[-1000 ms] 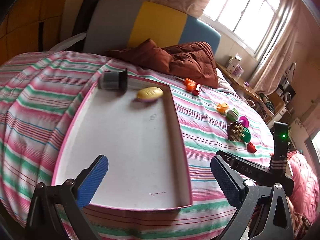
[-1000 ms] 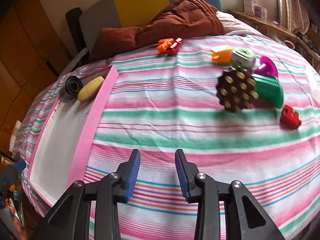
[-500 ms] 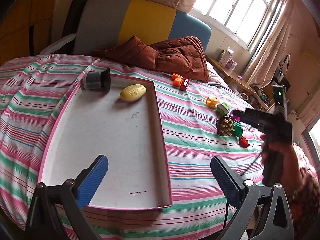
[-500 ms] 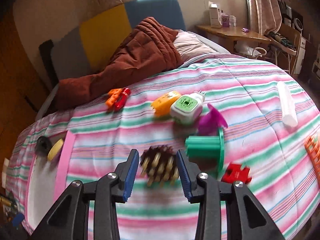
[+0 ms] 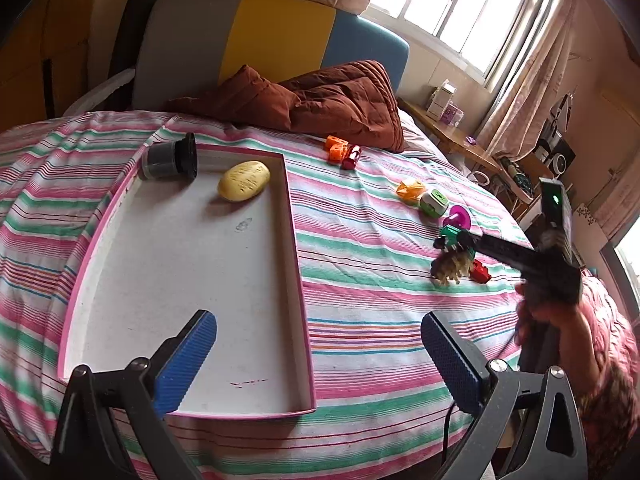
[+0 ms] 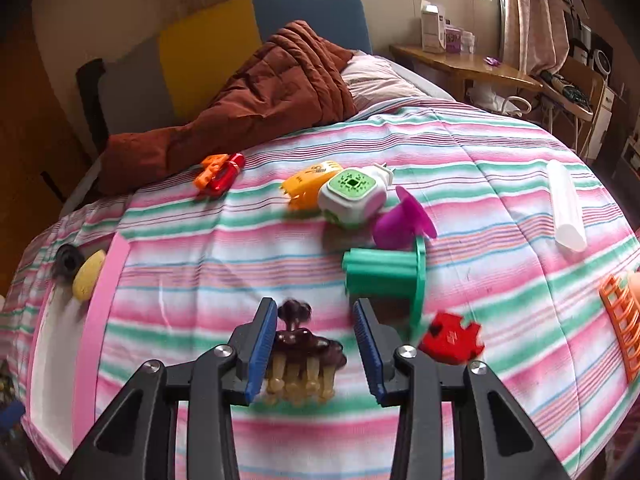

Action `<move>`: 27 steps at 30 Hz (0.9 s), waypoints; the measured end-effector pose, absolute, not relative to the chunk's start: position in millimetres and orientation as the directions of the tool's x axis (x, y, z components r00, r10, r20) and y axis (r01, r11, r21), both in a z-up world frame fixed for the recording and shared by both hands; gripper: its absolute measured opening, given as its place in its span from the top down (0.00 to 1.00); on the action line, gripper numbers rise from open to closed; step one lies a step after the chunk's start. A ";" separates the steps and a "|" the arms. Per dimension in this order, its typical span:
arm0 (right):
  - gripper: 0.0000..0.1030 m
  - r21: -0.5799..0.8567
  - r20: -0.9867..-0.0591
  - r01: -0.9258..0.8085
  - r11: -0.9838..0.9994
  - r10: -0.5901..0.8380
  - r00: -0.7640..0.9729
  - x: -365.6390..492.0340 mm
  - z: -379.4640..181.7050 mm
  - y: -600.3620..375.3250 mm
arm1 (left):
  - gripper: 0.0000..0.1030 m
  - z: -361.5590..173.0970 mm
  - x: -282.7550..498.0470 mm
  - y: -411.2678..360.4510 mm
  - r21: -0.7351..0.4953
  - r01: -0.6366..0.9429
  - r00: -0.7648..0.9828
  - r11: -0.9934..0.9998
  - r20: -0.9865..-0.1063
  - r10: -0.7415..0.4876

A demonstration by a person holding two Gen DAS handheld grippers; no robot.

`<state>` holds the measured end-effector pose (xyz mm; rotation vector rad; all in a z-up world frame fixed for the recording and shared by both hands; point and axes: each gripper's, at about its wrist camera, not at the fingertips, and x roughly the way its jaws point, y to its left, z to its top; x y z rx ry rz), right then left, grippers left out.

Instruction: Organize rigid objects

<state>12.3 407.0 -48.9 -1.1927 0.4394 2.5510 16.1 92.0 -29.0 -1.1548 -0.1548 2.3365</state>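
While straddling the brown studded toy (image 6: 298, 354) on the bed's (image 6: 460, 184) striped cover, toward its near edge, right claw (image 6: 316, 344) open, jaws just widened, pads not yet pressing. Likely to skid off the knobbly pegs if shut off-centre, or to pinch soft cover. Could also nudge the green spool (image 6: 380, 276) and red piece (image 6: 450, 338) just beside. Left claw (image 5: 320, 356) wide open, empty, over the pink-rimmed tray (image 5: 296, 240).

Two handheld grippers, left gripper (image 5: 318, 356) and right gripper (image 6: 316, 344): black angular plastic frames with triangular cut-outs, silver screws, ribbed blue finger pads (image 6: 262, 346), black cable at lower right, green indicator light (image 5: 555, 200) at right edge, pink patterned sleeve (image 5: 612, 360).
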 end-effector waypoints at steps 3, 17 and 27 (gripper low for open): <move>0.58 0.162 -0.784 -0.393 -0.905 0.123 -0.608 38.2 -57.9 400.2 | 0.00 -29.2 18.1 99.9 -0.325 -0.419 -0.486 -0.848 -0.709 0.511; 0.55 0.248 -0.728 -0.491 -0.835 0.175 -0.663 127.3 -72.8 444.1 | 0.00 -23.4 31.5 166.4 -0.279 -0.562 -0.430 -0.779 -0.706 0.563; 0.55 0.270 -0.731 -0.562 -0.782 0.214 -0.649 147.4 -87.0 476.6 | 0.00 -34.5 42.4 279.7 -0.181 -0.765 -0.326 -0.618 -0.720 0.613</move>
